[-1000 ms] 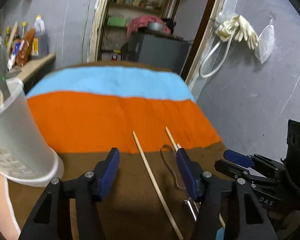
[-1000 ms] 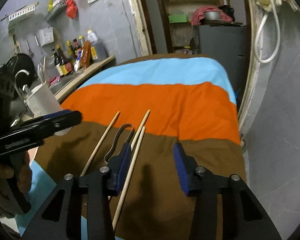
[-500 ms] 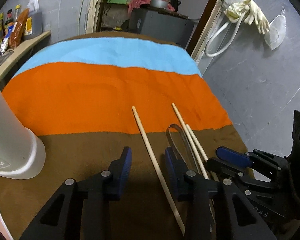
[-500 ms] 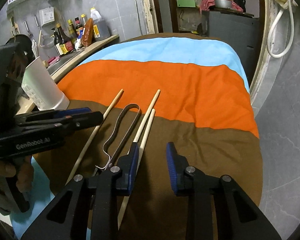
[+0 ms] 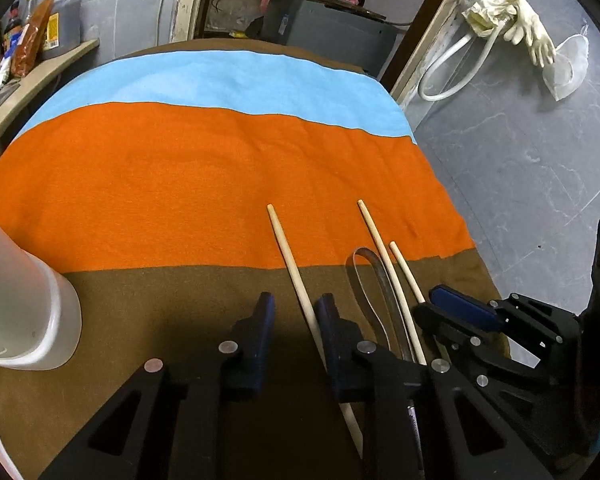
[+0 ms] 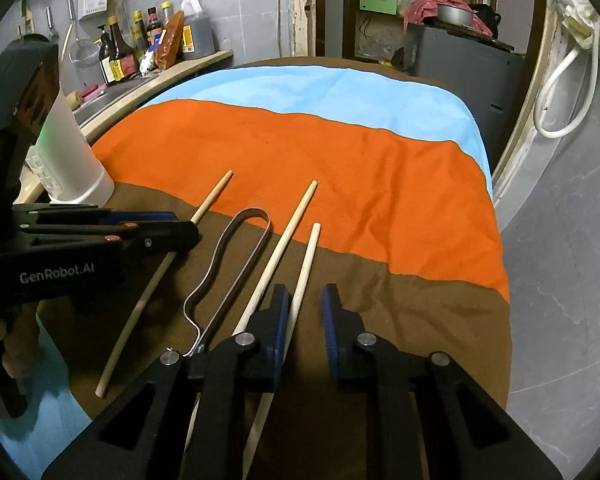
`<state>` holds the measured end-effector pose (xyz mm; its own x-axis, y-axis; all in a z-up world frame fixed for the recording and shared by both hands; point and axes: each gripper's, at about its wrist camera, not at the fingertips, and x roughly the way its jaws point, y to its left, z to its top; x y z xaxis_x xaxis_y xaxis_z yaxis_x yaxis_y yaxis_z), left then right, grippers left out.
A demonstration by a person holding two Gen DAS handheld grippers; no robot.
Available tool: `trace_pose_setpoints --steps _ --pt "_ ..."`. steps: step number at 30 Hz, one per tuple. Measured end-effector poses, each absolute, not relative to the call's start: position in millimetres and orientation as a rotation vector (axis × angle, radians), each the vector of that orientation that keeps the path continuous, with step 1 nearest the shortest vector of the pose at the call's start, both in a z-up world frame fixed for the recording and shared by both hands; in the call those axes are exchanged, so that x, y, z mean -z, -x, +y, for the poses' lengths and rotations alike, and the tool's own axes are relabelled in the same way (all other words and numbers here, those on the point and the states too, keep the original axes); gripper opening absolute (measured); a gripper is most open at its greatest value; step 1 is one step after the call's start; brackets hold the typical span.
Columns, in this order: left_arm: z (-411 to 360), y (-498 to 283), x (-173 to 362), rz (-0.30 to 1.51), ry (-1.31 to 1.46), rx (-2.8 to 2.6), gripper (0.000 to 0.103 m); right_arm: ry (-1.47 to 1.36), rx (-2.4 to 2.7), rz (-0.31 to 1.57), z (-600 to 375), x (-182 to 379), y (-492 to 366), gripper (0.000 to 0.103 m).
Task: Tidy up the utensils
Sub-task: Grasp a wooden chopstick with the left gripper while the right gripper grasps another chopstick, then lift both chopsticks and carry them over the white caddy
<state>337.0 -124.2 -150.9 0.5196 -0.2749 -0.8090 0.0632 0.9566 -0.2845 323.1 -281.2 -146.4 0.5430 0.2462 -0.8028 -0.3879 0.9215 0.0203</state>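
Both your grippers sit low over the chopsticks beside the metal tongs [image 6: 224, 276].
Your left gripper [image 5: 294, 332] and right gripper [image 6: 306, 324] have just been closing, fingers apart, each straddling a chopstick.

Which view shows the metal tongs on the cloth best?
The right wrist view: the metal tongs lie nearly whole there, from the rounded loop to the narrow bend, between the chopsticks. In the left wrist view only the loop end of the tongs shows; the rest runs behind the left gripper.
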Motion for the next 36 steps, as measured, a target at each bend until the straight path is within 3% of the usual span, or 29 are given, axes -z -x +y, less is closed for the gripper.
trace_pose_setpoints --steps 9,12,19,36 --pt "-130.5 -347.2 150.3 1.068 0.198 0.204 0.021 0.088 -0.359 1.02 -280.5 151.2 -351.0 0.015" --pt "-131.2 -350.0 149.6 1.092 0.201 0.221 0.01 0.038 -0.346 1.052 -282.3 151.5 -355.6 0.009" --pt "-129.7 -349.4 145.3 1.114 0.262 0.218 0.005 -0.055 -0.348 1.063 -289.7 151.0 -357.7 0.004" --pt "-96.3 -284.5 55.8 0.64 0.336 0.204 0.005 -0.211 -0.464 0.635 -310.2 65.4 -311.7 0.004"
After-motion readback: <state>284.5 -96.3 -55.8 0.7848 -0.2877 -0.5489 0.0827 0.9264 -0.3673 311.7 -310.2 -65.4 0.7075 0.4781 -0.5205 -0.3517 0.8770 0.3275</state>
